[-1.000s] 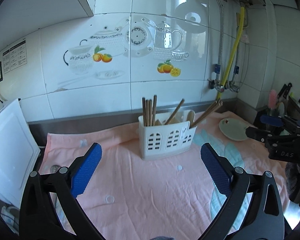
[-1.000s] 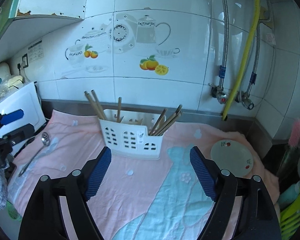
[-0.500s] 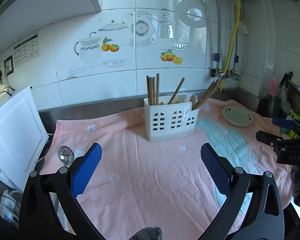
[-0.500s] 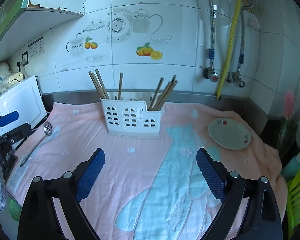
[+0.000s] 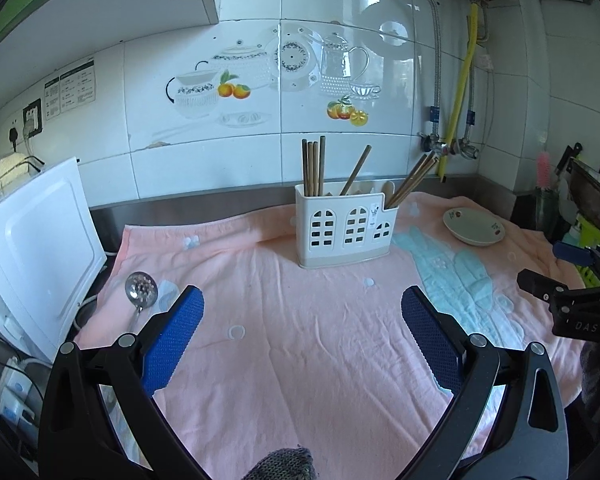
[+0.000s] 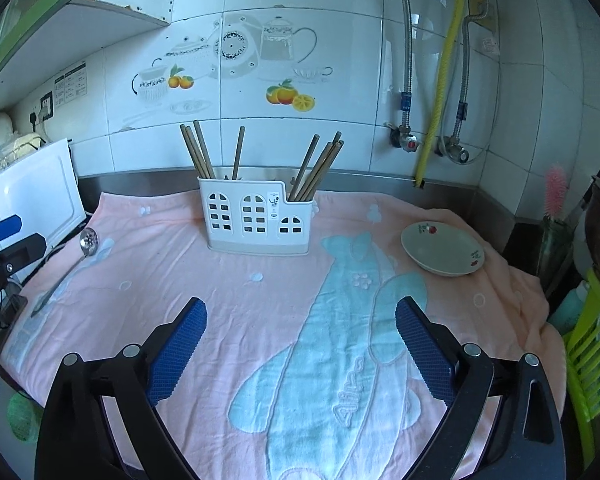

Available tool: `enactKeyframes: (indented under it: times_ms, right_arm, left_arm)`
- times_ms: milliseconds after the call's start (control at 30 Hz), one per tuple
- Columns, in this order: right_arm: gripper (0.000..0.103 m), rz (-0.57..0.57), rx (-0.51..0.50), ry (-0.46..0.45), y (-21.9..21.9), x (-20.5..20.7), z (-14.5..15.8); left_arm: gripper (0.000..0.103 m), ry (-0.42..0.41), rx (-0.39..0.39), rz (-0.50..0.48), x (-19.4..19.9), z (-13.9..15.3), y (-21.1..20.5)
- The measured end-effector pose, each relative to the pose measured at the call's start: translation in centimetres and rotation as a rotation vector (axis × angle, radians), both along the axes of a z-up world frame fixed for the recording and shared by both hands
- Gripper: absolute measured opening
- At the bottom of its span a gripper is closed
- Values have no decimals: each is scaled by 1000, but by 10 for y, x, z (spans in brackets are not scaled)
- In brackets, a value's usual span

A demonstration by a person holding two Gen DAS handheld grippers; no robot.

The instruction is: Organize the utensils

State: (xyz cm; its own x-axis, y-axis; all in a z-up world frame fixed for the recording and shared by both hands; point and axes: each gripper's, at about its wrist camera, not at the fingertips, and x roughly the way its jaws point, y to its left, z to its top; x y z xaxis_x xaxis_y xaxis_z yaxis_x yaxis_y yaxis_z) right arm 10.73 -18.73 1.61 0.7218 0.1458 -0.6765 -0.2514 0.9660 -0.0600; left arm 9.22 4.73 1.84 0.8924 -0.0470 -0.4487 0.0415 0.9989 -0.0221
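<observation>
Left gripper (image 5: 302, 316) spread wide, holds nothing. Right gripper (image 6: 301, 320) spread too, empty. Chopsticks (image 6: 318, 168) already stand in white holder (image 6: 256, 216), frame center. Slotted spoon (image 5: 140, 292) lies flat on pink towel (image 5: 300, 360), mid-left, prob next pick since nearest left gripper. Plate (image 6: 442, 250) mid-right.

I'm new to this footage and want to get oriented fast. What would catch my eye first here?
First, the white plastic utensil holder bristling with wooden chopsticks, standing near the tiled wall at the back of the pink towel with a pale blue motif. Next, a perforated metal spoon lying at the towel's left edge and a shallow cream dish with red flowers on the right. The left gripper and right gripper are both open, holding nothing.
</observation>
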Motion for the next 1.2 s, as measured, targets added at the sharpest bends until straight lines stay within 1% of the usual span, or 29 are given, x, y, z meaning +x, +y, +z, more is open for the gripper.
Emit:
enactKeyframes:
  times_ms: [100, 367, 633, 1200]
  right_arm:
    - [93, 5, -9, -8, 2, -7, 2]
    - [93, 7, 5, -18, 3, -16, 8]
    - [94, -1, 13, -14, 2, -18, 9]
    - [94, 1, 31, -3, 2, -15, 5]
  left_arm:
    - [98, -1, -5, 0, -5, -2, 1]
    - [98, -8, 4, 0, -13, -6, -2]
    - [98, -15, 16, -16, -19, -8, -10]
    - [98, -15, 9, -9, -18, -10, -13]
